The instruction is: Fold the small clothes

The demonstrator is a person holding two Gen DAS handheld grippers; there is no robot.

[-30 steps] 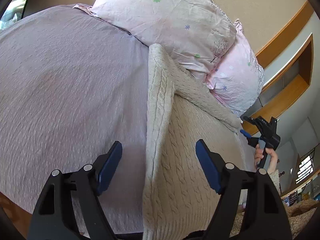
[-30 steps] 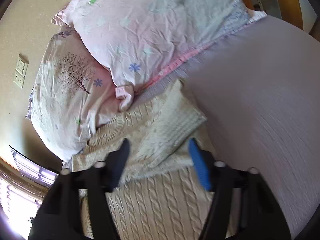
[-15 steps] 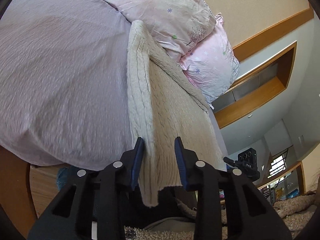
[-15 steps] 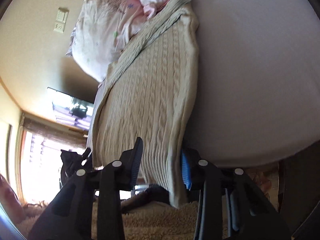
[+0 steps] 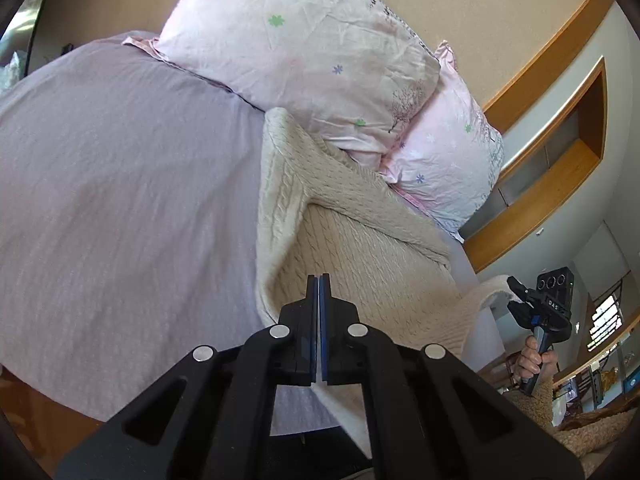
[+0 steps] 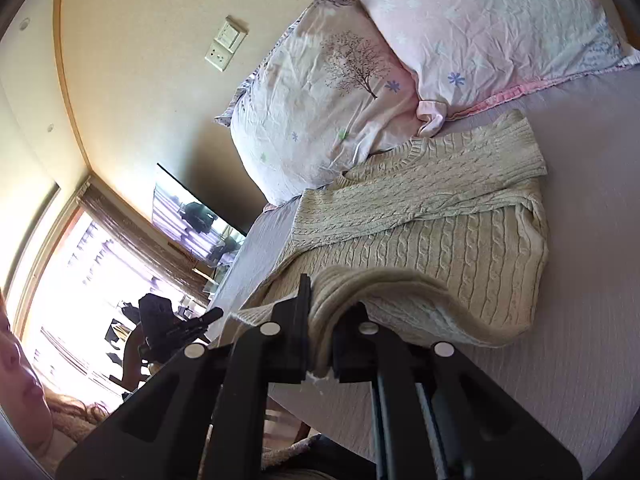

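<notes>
A cream cable-knit sweater [image 5: 360, 248] lies on the lilac bed [image 5: 120, 208], its sleeves folded across the chest. My left gripper [image 5: 319, 280] is shut on the sweater's bottom hem at one corner and lifts it over the body. My right gripper [image 6: 320, 312] is shut on the hem's other corner, with bunched knit [image 6: 348, 284] between its jaws. The sweater [image 6: 440, 240] bulges into a raised fold in front of the right gripper. The right gripper also shows at the right edge of the left wrist view [image 5: 520, 300].
Two pink flowered pillows [image 5: 320, 52] [image 6: 328, 108] lie just beyond the sweater's collar against the beige wall. A wooden shelf niche [image 5: 560, 160] is at the right. A TV [image 6: 192, 216] and a bright window [image 6: 72, 288] lie beyond the bed's edge.
Both grippers closed on the sweater's bottom hem at the bed's near edge, then lifted it and carried it forward toward the pillows, raising a fold.
</notes>
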